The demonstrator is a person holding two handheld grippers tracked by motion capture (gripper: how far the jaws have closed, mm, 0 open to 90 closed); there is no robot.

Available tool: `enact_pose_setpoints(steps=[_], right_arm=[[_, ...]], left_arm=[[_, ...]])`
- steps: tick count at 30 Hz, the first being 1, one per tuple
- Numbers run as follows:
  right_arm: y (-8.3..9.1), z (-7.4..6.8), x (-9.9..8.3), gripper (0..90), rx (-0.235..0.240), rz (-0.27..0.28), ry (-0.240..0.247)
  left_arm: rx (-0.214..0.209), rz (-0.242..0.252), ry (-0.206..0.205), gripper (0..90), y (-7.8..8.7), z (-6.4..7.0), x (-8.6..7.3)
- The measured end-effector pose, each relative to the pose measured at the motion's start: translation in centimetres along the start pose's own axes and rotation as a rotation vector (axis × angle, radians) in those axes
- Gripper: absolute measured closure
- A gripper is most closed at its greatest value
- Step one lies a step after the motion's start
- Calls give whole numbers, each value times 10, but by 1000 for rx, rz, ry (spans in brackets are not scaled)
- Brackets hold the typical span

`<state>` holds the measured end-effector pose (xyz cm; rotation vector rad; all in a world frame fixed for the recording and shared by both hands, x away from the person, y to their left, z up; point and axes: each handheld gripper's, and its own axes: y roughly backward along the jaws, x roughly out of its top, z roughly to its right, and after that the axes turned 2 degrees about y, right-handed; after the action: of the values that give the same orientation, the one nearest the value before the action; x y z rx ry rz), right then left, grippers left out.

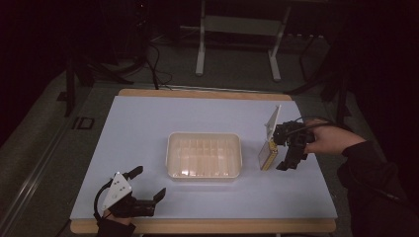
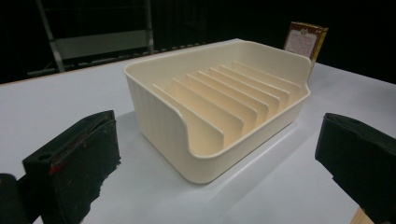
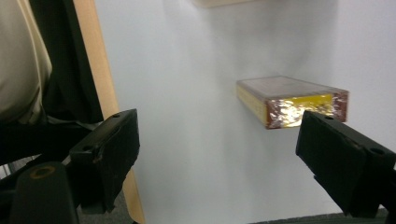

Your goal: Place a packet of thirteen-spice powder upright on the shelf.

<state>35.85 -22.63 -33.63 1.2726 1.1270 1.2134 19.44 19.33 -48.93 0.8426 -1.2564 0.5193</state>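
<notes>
Cream plastic makes up the slotted rack (image 1: 204,156) at the middle of your table (image 1: 148,123); its row of thin dividers runs along the inside, and it bears no writing. Your right gripper (image 1: 289,150) hovers just beside the small box (image 1: 268,154), which stands on its long edge to the right of the rack, near it but not touching. In the right gripper view the jaws are spread wide with the box (image 3: 292,100) ahead of them, unpinched, its end shiny yellow film. In the left gripper view the box (image 2: 305,41) shows a dark red, gold-edged label behind the rack (image 2: 219,102); its print is too small to read. Your left gripper (image 1: 148,185) rests at the table's near left corner, jaws spread on nothing.
</notes>
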Motion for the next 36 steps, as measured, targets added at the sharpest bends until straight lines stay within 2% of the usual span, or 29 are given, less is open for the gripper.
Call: enact_pose_setpoints(steps=[5,7,10,13,14,16,23,36], right_arm=[[0,7,1,127,-4,-16,14],[1,11,2,125,0,-11,6],[1,16,2,125,-8,-2,18],[-2,16,0,125,-76,-7,64],[-3,17,0,126,-83,-7,68],[-6,21,-1,126,-69,-12,67],[-14,34,-4,123,-93,-20,66],[-35,53,-7,124,-51,-27,41]], left_arm=[[4,4,2,0,3,0,-1],[7,1,-1,0,5,0,-2],[12,-2,-3,0,6,1,-2],[15,-5,-8,0,8,1,-3],[19,-2,-5,0,9,1,-3],[25,-1,0,0,11,0,-4],[40,4,8,0,17,0,-5],[44,4,10,0,20,1,-7]])
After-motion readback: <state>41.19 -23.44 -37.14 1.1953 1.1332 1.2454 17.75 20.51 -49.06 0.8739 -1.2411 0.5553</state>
